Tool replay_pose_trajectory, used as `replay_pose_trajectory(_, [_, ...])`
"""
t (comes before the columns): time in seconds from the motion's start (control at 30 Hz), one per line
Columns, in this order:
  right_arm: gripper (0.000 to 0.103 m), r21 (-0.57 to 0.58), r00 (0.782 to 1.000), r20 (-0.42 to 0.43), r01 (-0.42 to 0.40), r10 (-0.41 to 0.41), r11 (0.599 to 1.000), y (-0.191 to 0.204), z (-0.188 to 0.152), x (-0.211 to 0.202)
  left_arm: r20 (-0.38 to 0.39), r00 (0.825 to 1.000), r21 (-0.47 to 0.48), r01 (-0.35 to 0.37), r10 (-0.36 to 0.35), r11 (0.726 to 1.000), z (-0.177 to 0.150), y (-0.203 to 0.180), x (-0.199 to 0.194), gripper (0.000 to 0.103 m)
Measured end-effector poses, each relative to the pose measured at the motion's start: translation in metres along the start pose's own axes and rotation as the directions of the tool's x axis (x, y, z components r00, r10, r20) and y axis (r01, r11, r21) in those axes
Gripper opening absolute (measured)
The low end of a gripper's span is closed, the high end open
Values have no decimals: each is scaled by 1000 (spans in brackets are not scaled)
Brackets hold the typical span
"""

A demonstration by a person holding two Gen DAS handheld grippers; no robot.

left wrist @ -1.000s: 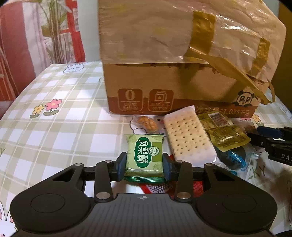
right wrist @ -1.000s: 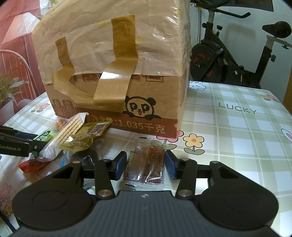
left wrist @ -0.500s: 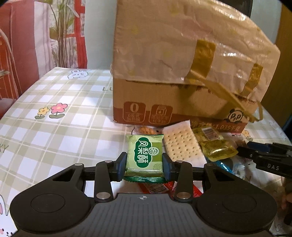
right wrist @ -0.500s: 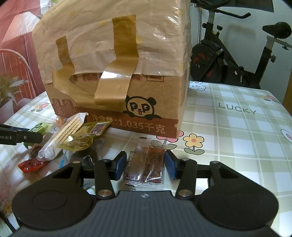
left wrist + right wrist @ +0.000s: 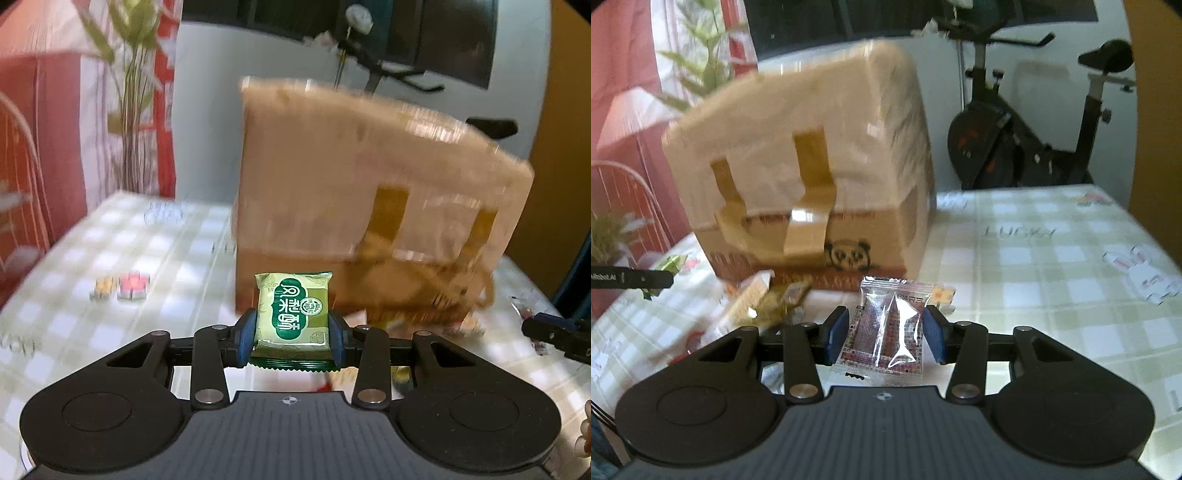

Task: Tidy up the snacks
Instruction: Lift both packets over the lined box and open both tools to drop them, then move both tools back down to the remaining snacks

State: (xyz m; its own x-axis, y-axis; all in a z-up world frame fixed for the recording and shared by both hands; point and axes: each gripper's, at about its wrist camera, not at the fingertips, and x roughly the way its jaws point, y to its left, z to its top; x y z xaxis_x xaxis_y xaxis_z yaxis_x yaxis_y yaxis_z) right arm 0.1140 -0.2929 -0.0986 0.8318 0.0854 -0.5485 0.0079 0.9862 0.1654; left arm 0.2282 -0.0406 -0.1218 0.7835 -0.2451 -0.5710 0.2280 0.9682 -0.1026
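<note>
My left gripper (image 5: 291, 341) is shut on a green snack packet (image 5: 293, 317) and holds it above the table, in front of the taped cardboard box (image 5: 369, 206). My right gripper (image 5: 884, 338) is shut on a clear packet with red-brown contents (image 5: 888, 330), also lifted, in front of the same box (image 5: 812, 173). Several loose snacks (image 5: 764, 302) lie on the table at the box's base, left of the right gripper. Each gripper's tip shows in the other's view: the right one (image 5: 554, 330) and the left one (image 5: 631, 278). Both views are motion-blurred.
The checked tablecloth (image 5: 1052, 266) covers the table. An exercise bike (image 5: 1015, 147) stands behind the table on the right. A red curtain and a plant (image 5: 129, 110) stand at the back left.
Both grippers have risen from the table with their packets held. The views now look higher, toward the top of the box, and the snack pile has dropped low in the frames.
</note>
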Motion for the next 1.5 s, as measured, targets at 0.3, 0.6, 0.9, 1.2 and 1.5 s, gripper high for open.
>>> replay_pose_trajectory(0.3, [47, -40, 979, 204, -13, 21, 999, 7, 68, -40, 207, 976, 105, 41, -63, 994, 66, -23, -34, 42])
replay_pose_trajectory(0.6, [47, -155, 933, 344, -53, 105, 986, 31, 151, -29, 276, 955, 153, 72, -112, 986, 139, -46, -3, 43])
replay_pose_trajectory(0.9, [47, -144, 958, 266, -72, 109, 987, 37, 183, 36, 180, 980, 160, 53, -82, 986, 157, -54, 61, 45])
replay_pose_trajectory(1.2, [58, -102, 968, 232, -73, 95, 992, 26, 173, 35, 153, 985, 121, 58, -77, 991, 145, -33, 45, 62])
replay_pose_trajectory(1.5, [58, -56, 952, 294, -68, 81, 996, 24, 147, -4, 154, 983, 85, 88, -100, 993, 120, -12, 0, 62])
